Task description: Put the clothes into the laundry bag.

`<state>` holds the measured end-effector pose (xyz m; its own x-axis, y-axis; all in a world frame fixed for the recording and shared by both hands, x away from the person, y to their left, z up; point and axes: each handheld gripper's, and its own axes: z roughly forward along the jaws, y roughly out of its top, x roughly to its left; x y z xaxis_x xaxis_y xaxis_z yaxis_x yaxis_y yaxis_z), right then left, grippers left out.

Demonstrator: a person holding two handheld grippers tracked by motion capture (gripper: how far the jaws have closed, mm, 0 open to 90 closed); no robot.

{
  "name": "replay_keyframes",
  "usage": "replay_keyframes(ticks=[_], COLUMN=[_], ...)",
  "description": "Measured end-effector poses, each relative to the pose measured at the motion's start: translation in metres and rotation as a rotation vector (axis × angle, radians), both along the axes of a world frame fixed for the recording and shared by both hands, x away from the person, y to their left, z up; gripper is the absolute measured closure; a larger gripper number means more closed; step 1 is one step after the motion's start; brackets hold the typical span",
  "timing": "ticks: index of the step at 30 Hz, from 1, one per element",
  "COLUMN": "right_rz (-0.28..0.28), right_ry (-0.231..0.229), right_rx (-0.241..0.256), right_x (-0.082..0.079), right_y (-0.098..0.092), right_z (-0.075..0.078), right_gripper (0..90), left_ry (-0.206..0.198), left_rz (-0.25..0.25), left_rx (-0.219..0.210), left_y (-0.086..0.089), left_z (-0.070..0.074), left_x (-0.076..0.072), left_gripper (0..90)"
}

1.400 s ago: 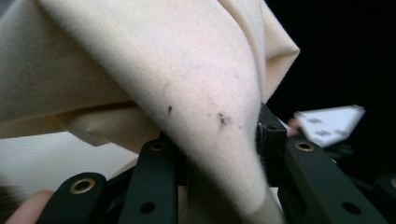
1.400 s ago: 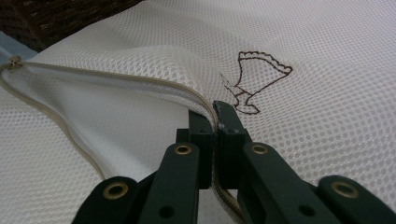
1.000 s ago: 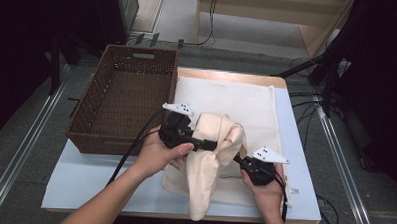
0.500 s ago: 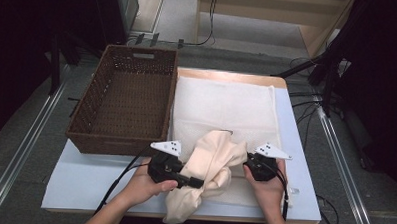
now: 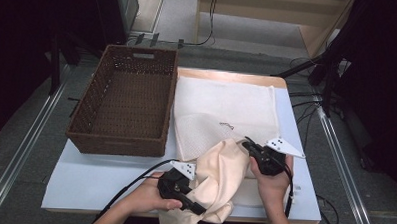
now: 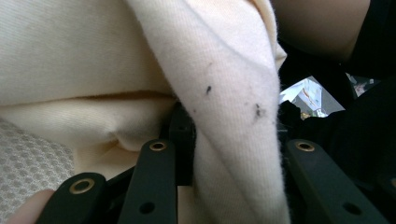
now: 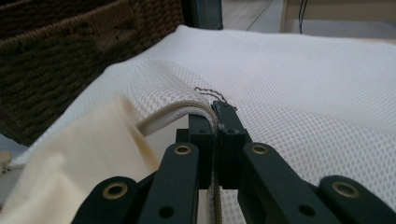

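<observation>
The cream cloth (image 5: 219, 180) is a soft, matt knit with a faintly fuzzy nap, flecked with a few dark specks of lint. Beneath it the white mesh bag (image 5: 221, 110) is an open, finely holed netting, matt, with a woven zip tape along its edge. Left of the bag, the basket (image 5: 124, 107) is dark brown wicker, rough and ribbed. Both grippers' jaws are matt black plastic set with shiny brass-coloured rivets.

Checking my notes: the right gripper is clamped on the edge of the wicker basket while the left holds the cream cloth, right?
Not quite. The right gripper is clamped on the zippered edge of the white mesh bag, not the wicker basket, as the right gripper view shows. The left gripper does hold the cream cloth.
</observation>
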<state>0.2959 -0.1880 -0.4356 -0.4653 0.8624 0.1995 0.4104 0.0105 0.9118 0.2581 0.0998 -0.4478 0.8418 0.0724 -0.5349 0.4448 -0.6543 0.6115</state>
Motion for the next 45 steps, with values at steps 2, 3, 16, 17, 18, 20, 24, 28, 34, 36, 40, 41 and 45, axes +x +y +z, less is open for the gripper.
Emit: replay_keyframes(ticks=[2,3,16,17,18,20,24,28,34,36,40,41,45], right_rz=[0.009,0.009,0.038,0.041,0.043,0.054,0.082,0.117,0.142,0.143,0.138,0.136,0.144], right_ry=[-0.018,-0.031,-0.061,-0.058,-0.055,-0.054,-0.051,-0.046,-0.036,-0.031,-0.015,-0.013,-0.010], right_rx=[0.003,-0.001,0.004,0.006,0.007,0.013,0.010,0.016,-0.005,-0.013,-0.014,-0.013,-0.018], right_x=[-0.002,-0.003,-0.013,-0.014,-0.015,-0.016,-0.019,-0.022,-0.023,-0.024,-0.025,-0.025,-0.025], right_y=[0.002,0.003,0.010,0.011,0.011,0.012,0.018,0.025,0.031,0.030,0.028,0.028,0.031], right_z=[0.005,0.007,0.011,0.011,0.011,0.012,0.012,0.012,0.008,0.005,-0.001,-0.002,-0.002], right_gripper=[88.2,88.2,88.2,88.2,88.2,88.2,88.2,88.2,88.1,88.1,88.1,88.1,88.1], left_ry=[0.012,0.012,-0.025,-0.036,-0.053,-0.077,-0.144,-0.158,-0.018,0.019,-0.083,-0.097,-0.096], left_rz=[0.016,0.014,0.193,0.221,0.249,0.302,0.388,0.408,0.401,0.414,0.427,0.424,0.420], left_rx=[-0.013,-0.013,-0.083,-0.092,-0.103,-0.137,-0.195,-0.189,0.013,0.008,0.005,0.000,0.048], left_y=[0.001,0.001,0.008,0.010,0.011,0.014,0.020,0.020,-0.002,-0.003,-0.004,-0.005,-0.014], left_z=[0.000,0.000,0.006,0.008,0.010,0.015,0.028,0.035,-0.003,-0.006,0.003,0.004,0.001], left_x=[0.002,0.003,0.011,0.012,0.013,0.015,0.017,0.021,0.035,0.037,0.030,0.029,0.029], left_gripper=[67.3,67.4,66.4,66.4,66.4,66.5,66.7,66.7,53.9,49.7,42.7,42.7,58.3])
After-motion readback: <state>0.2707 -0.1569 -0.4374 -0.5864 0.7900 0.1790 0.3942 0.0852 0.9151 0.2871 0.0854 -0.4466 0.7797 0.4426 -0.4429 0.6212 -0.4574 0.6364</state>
